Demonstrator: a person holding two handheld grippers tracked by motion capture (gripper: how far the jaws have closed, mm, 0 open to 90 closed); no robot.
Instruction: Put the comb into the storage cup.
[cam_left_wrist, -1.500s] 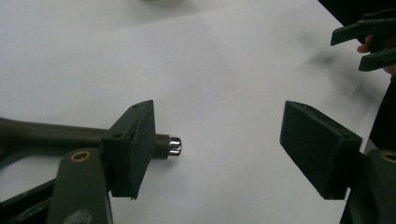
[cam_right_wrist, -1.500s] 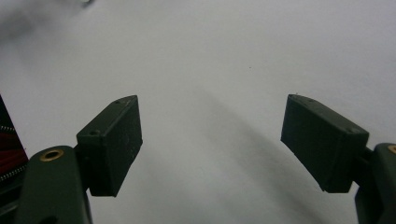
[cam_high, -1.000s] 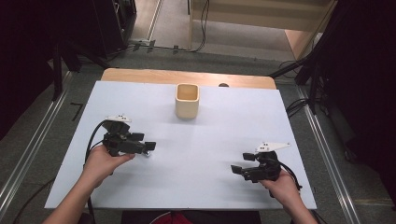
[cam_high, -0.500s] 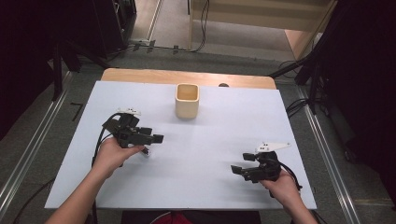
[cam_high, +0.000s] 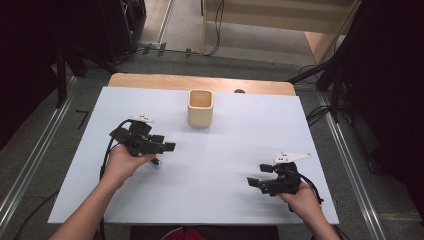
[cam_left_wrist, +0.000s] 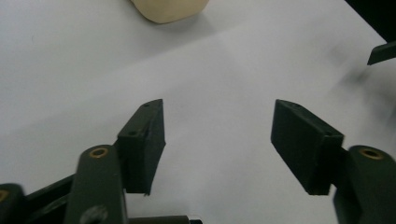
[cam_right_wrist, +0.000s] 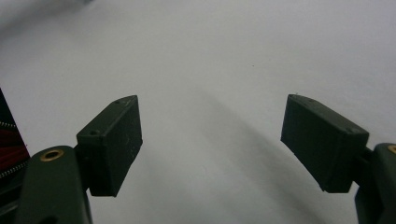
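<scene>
My left gripper (cam_high: 167, 147) has slid in from the left edge toward the cup (cam_high: 200, 107), jaws just narrowing with nothing between them. The cup stands upright near the far edge, mid-tabletop (cam_high: 225, 150), well apart. My right gripper (cam_high: 252, 181) holds near the right front corner, jaws wide, empty.

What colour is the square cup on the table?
Cream, pale beige; the cup shows best in the high view.

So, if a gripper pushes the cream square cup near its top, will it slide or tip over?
The cup looks taller than wide, so a high push would probably tip it. The white table looks smooth, so a low push may slide it. Its straight, thick-looking walls suggest it is stiff, not floppy.
</scene>
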